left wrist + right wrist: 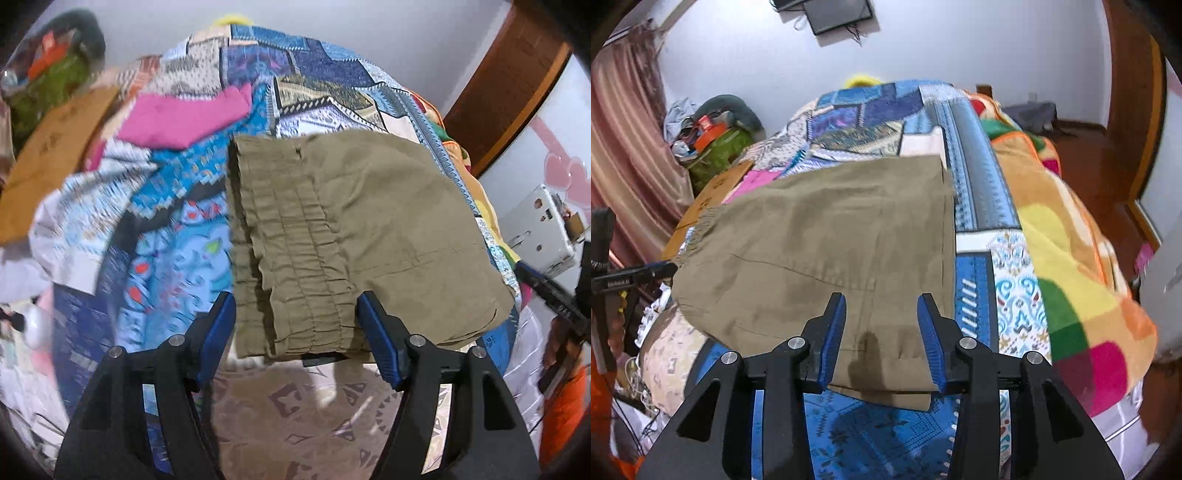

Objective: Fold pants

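Hovering: left gripper (295,317) straddles the khaki pants' (369,229) elastic waistband (291,258), right gripper (881,321) the opposite end (both jaws apart, gripping nothing)

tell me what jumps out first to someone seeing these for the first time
The folded khaki pants lie in the middle of a loud blue patchwork bedspread. Both tongs stand open at the near edge: the left tongs at the gathered waistband, the right tongs at the other end. A bright pink garment lies farther back on the left.
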Action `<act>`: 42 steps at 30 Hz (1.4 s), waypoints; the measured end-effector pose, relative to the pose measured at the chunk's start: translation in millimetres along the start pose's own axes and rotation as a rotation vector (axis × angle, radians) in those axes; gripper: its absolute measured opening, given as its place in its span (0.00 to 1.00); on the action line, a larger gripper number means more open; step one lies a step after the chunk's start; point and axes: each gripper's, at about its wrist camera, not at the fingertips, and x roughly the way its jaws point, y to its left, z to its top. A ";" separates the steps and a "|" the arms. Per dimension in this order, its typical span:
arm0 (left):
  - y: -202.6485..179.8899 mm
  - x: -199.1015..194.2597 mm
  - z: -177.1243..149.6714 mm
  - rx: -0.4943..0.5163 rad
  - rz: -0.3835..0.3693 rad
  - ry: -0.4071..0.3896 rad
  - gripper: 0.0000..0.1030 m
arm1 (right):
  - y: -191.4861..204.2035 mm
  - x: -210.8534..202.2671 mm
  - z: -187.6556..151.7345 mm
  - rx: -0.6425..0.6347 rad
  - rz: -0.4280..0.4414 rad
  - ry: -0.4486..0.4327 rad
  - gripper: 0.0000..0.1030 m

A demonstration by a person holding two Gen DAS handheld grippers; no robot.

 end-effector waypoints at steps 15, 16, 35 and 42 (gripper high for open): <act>-3.0 -5.5 -14.0 0.130 0.111 -0.083 0.62 | -0.1 18.5 -32.2 -0.011 0.007 0.104 0.35; -0.3 -4.4 -14.9 0.114 0.107 -0.085 0.66 | 0.7 19.0 -32.8 -0.015 0.004 0.105 0.35; 6.9 -31.4 34.9 0.029 0.086 -0.136 0.72 | -30.8 -8.2 -8.2 0.032 -0.078 0.049 0.39; 21.3 -9.6 91.0 -0.027 0.089 -0.121 0.72 | -22.4 9.2 48.2 -0.040 -0.076 -0.032 0.45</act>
